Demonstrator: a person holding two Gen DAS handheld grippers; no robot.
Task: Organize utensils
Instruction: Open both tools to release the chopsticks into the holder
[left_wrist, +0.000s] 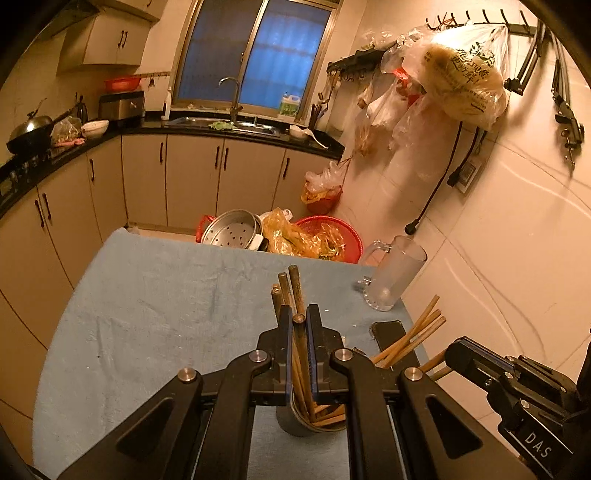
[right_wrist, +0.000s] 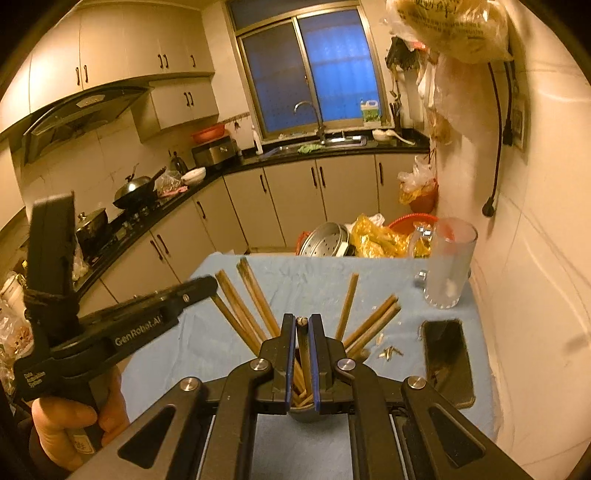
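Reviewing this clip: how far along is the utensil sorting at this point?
Nearly finished, it seems. Done: a bunch of chopsticks already stands fanned out in the metal cup on the blue cloth. In hand: the left gripper and the right gripper are each shut on one chopstick, its lower end inside the cup. Left: letting both go. No loose chopsticks show on the cloth; the glass mug holds none.

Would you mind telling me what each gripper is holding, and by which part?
Each holds one chopstick near its upper end, the lower end down in the cup: the left gripper its chopstick, the right gripper its chopstick.
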